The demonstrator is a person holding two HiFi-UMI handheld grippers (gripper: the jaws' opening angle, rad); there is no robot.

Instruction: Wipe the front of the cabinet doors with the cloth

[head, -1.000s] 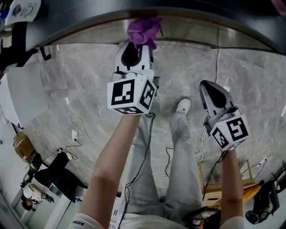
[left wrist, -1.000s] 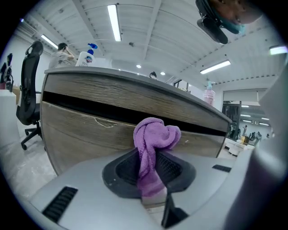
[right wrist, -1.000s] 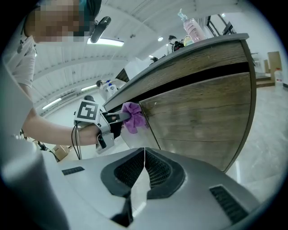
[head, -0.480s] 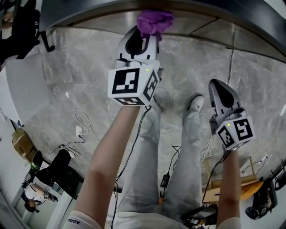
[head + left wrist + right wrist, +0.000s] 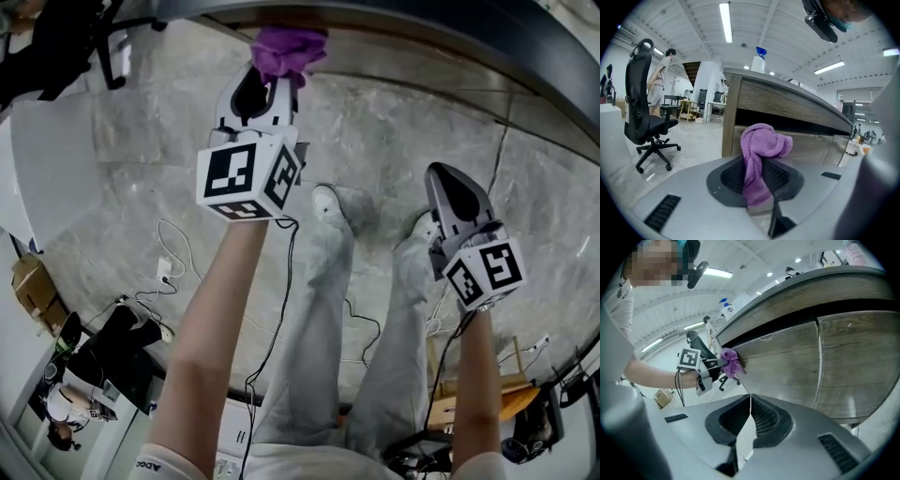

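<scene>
A purple cloth [image 5: 764, 145] is bunched between the jaws of my left gripper [image 5: 759, 174], which is shut on it. The cloth [image 5: 286, 49] presses against the top of the wood-grain cabinet door front [image 5: 806, 147], just under the counter's overhang. From the right gripper view, the cloth [image 5: 731, 362] touches the door [image 5: 787, 362] near its left end, with the left gripper [image 5: 712, 363] behind it. My right gripper [image 5: 750, 401] is shut with nothing in it. It hangs back from the cabinet, lower and to the right [image 5: 450, 187].
A black office chair [image 5: 647, 117] stands left of the cabinet's end. A spray bottle [image 5: 758, 61] stands on the counter top. A person [image 5: 658, 79] stands far back. Cables [image 5: 169, 272] and a cardboard box [image 5: 28, 281] lie on the floor; the wearer's legs [image 5: 319, 309] are below.
The left gripper has slid the cloth leftward along the cabinet front. The wearer's feet have stepped to the left. The right gripper has stayed shut and kept its place.
</scene>
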